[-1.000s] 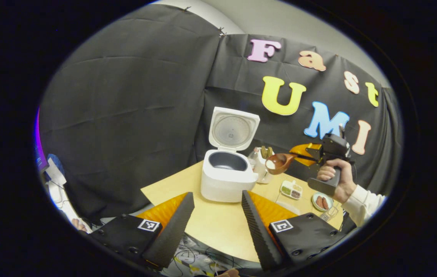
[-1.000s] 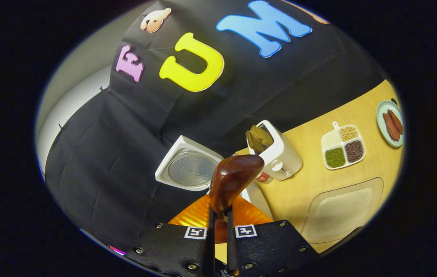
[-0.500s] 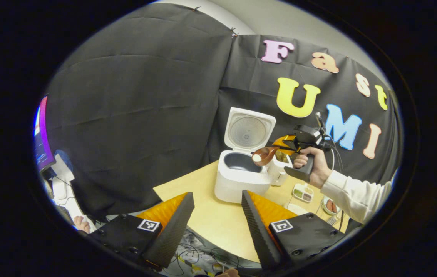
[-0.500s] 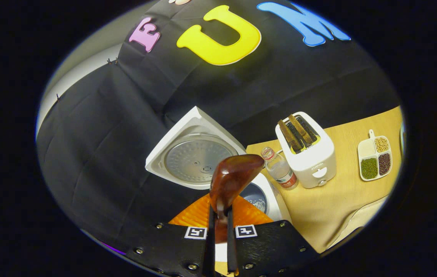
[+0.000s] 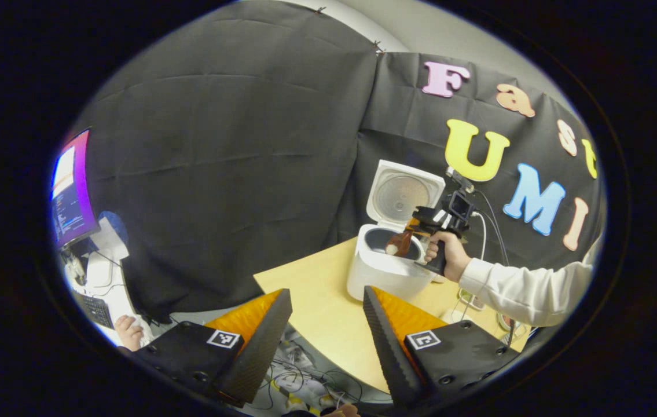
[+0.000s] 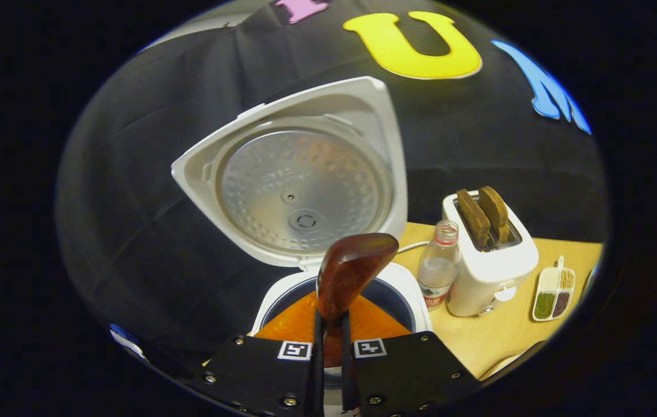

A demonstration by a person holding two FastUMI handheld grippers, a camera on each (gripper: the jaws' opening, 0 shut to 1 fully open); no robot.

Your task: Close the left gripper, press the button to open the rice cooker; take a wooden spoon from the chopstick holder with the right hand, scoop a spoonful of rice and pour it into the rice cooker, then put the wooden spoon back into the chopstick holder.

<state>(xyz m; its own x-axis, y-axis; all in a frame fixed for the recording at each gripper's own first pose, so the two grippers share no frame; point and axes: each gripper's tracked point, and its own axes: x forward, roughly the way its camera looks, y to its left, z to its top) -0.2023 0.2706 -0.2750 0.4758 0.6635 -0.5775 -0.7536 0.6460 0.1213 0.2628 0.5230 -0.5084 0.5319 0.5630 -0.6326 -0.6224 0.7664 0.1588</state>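
Cooker: rice cooker [image 6: 337,289] on the table [image 5: 311,301], lid [image 6: 299,179] standing open.
Right gripper [image 6: 328,370]: clenched on the wooden spoon [image 6: 351,272] handle, 2 fingers pressing it; bowl of the spoon over the inner pot.
Rice: white clump at the spoon's tip, seen from the left gripper view, low over the pot mouth.
Left gripper [image 5: 328,341]: released, jaws apart, well back from the cooker, holding nothing.
Holder: chopstick holder [image 6: 490,260] just right of the cooker, bottle [image 6: 438,260] between.
Risk: tipping off-centre could scatter grains over the rim; a narrow pinch may let the handle twist.
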